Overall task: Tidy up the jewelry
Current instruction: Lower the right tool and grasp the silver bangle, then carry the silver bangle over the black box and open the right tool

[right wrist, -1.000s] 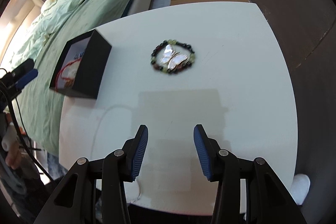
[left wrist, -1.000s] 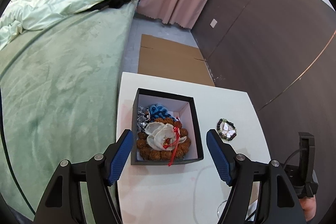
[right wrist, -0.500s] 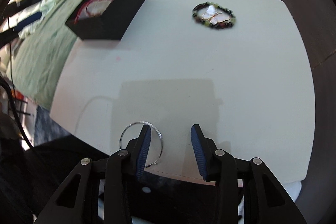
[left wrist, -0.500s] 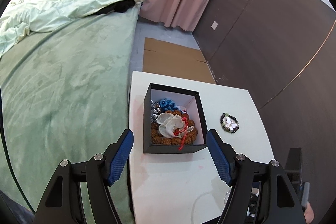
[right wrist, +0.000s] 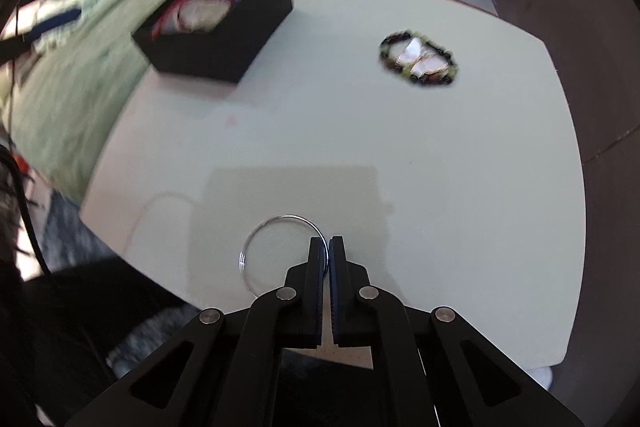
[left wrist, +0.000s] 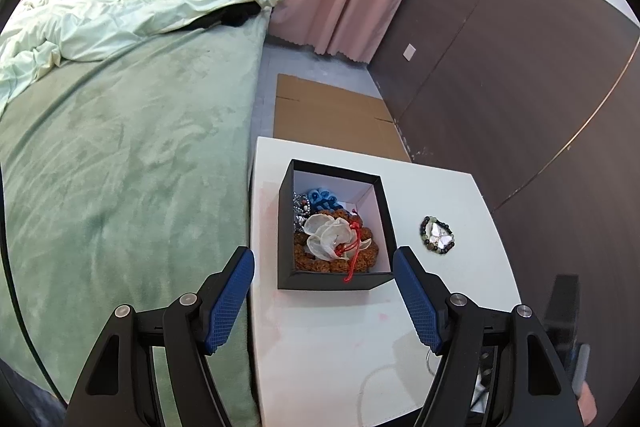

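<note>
On the smooth white table [right wrist: 420,155], near its front edge, a thin, shiny metal bangle [right wrist: 256,247] is lying flat, and its right-hand rim is being pinched between the ribbed blue pads of the right gripper [right wrist: 329,247], whose jaws have just been closing and are now together on the wire. Farther back, a square black box [left wrist: 334,227] with a pale lining is standing open, crowded with a knobbly brown bead bracelet [left wrist: 320,259], a white shell-like flower piece [left wrist: 328,233] tied with red cord, something blue and knotted and a silvery strand. Well apart from it, to the right, a ring of dark and green beads with a pearly butterfly charm [right wrist: 420,58] is resting on the bare tabletop. Beside the table a bed is being covered by a plush green blanket [left wrist: 120,155] and a rumpled pale quilt; pink curtains, a flattened cardboard sheet on the floor and a dark panelled wall are being seen behind. Nothing is being held by the left gripper [left wrist: 324,291], whose textured blue pads are standing wide apart above the near side of the box.
</note>
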Demonstrator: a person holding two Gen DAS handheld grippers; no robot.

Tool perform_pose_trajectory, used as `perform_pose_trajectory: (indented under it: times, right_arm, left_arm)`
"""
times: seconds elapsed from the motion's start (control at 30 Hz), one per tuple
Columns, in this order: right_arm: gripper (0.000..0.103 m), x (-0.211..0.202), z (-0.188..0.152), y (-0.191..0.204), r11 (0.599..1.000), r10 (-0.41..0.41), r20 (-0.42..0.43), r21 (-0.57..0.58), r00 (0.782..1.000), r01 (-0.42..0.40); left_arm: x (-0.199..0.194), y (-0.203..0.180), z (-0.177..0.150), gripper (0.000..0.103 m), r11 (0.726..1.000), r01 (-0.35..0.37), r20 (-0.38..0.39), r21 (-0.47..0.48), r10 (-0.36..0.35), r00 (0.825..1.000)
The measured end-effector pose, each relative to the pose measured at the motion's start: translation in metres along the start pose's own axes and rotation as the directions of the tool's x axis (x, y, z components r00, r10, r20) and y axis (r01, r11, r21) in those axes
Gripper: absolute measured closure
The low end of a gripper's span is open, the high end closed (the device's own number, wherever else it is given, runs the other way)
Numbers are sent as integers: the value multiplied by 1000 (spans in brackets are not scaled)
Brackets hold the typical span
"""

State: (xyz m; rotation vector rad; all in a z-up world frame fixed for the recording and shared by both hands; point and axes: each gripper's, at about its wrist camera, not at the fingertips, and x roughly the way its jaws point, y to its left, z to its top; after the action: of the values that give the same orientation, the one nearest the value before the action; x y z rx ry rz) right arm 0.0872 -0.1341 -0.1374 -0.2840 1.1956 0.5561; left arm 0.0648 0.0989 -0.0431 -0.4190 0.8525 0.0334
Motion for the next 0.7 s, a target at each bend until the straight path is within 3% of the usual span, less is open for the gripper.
perform_pose_trajectory:
  times: [0.2, 0.4, 0.7]
  right_arm:
    - [100, -25, 16, -15, 995, 62, 97, 74, 993, -69]
    - [100, -48, 42, 1, 986, 109, 207, 102, 972, -133]
    - [100, -64, 82, 29, 953, 221, 361, 116, 906, -279]
  left_arm:
    - [0, 3, 3, 30, 1000, 7, 9, -22, -7, 1000]
    - [0, 9, 11, 30, 999, 5, 22, -43, -4, 1000]
    - [3, 21, 22, 30, 996, 12, 32, -92, -9, 999]
